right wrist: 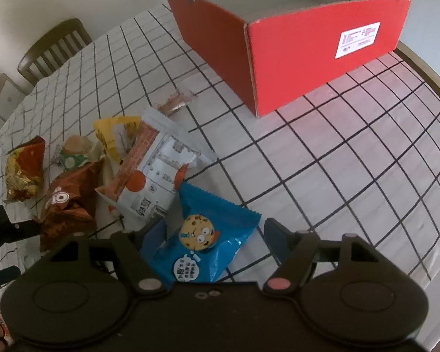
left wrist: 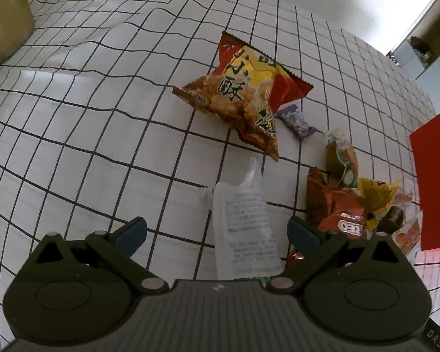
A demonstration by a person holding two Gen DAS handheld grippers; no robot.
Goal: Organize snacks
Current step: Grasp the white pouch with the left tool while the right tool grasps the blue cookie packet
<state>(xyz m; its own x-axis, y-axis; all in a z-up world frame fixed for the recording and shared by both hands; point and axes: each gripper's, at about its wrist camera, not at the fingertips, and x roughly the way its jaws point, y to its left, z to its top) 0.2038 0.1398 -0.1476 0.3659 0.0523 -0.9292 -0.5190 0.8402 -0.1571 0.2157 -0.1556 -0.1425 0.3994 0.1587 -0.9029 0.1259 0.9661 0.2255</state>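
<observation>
My right gripper points down at a blue cookie packet that lies on the checked tablecloth between its jaws. The right pad stands just clear of the packet's edge, and the left pad is partly hidden behind it. My left gripper is open over a clear white packet with printed text, touching nothing. Beyond it lie a red and yellow snack bag, a purple sweet and a brown Oreo packet. The open red box stands at the far right.
More snacks are heaped left of the blue packet: a white and orange packet, a yellow wrapper, a green burger sweet. A wooden chair stands past the table's far edge. The cloth is wrinkled at the far left.
</observation>
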